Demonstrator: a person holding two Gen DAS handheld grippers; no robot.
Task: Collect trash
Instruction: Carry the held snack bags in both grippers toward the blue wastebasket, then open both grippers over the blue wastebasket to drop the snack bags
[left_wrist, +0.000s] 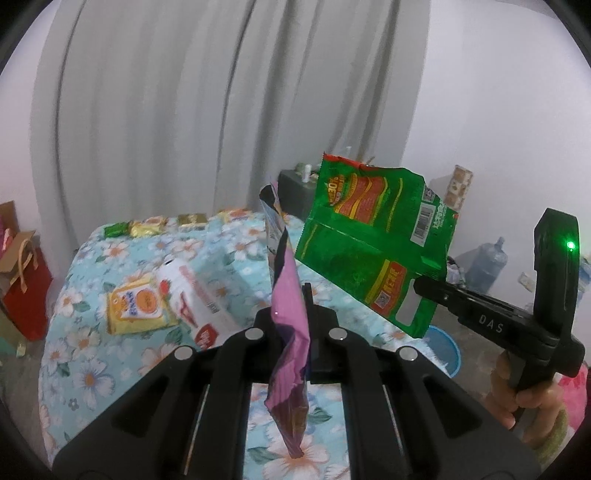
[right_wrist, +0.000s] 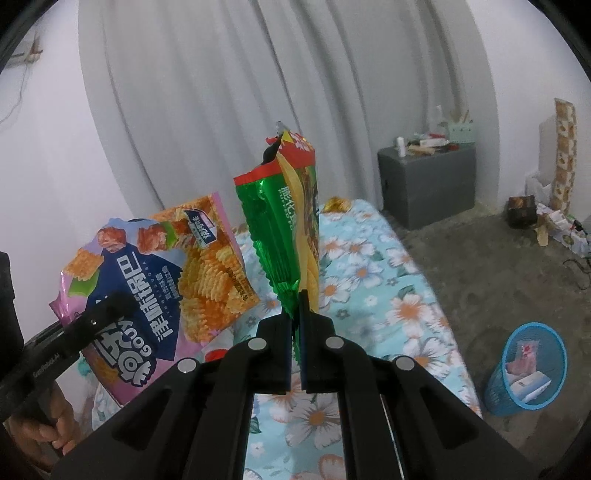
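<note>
A: Left wrist view first. What does the left gripper (left_wrist: 291, 295) have?

B: Its jaws are pinched nearly together on a pink snack bag (left_wrist: 290, 332), seen edge-on and standing up out of the fingers toward twelve o'clock. At about three o'clock the right gripper (left_wrist: 419, 282) clamps a corner of a green wrapper (left_wrist: 373, 240), which hangs in the air over the floral bedspread (left_wrist: 92, 373).

A: Other trash there?

B: A yellow packet (left_wrist: 136, 310) and a white packet (left_wrist: 192, 295) lie on the bedspread at nine o'clock, touching each other. Small wrappers (left_wrist: 155, 225) sit along the far edge, around eleven.

A: And the right wrist view?

B: The right gripper (right_wrist: 295, 299) is closed tight on the green wrapper (right_wrist: 288, 221), upright at twelve. The pink snack bag (right_wrist: 155, 291) faces the camera at nine o'clock, gripped by the left gripper (right_wrist: 122, 299) at its left edge. A blue mesh bin (right_wrist: 495, 387) stands on the floor at four o'clock with paper inside.
</note>
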